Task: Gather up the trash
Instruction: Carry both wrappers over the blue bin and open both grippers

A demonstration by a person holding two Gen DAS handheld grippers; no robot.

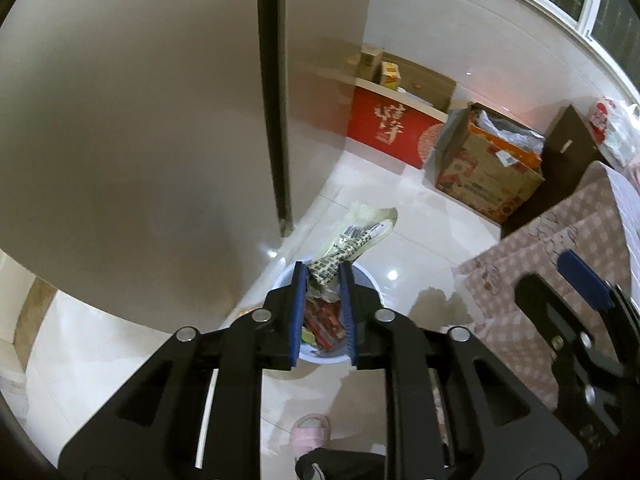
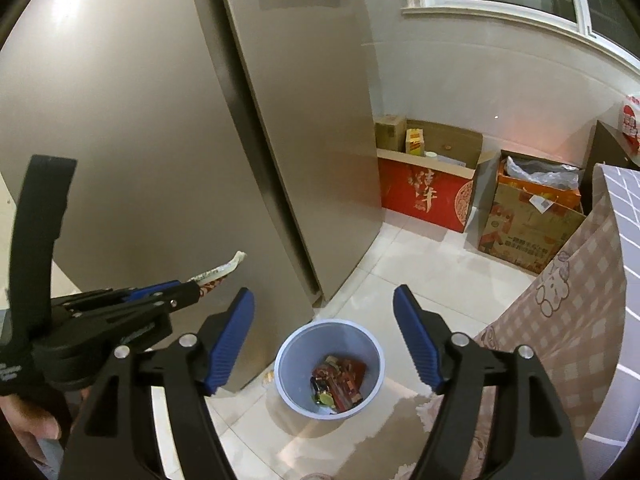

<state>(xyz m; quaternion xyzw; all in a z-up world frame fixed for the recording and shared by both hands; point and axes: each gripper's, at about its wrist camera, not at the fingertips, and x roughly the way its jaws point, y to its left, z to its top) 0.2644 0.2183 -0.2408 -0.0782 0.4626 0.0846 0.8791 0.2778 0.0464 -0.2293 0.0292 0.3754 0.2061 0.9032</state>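
A crumpled printed wrapper (image 1: 356,236) is pinched between the blue pads of my left gripper (image 1: 322,268) and sticks out forward past the tips. Directly below it stands a pale blue trash bin (image 1: 370,282) with red and green wrappers inside. In the right wrist view the same bin (image 2: 296,360) stands on the floor, its trash (image 2: 340,380) at the bottom. My right gripper (image 2: 323,294) hangs open and empty above it. The left gripper (image 2: 196,286) comes in from the left there, its wrapper (image 2: 224,270) pointing toward the fridge.
A tall grey fridge (image 2: 120,120) rises just left of the bin. A red carton (image 1: 388,128) and a brown cardboard box (image 1: 488,176) stand by the far wall. A pink checked cloth (image 1: 560,248) hangs at the right. A pink slipper (image 1: 310,432) is below.
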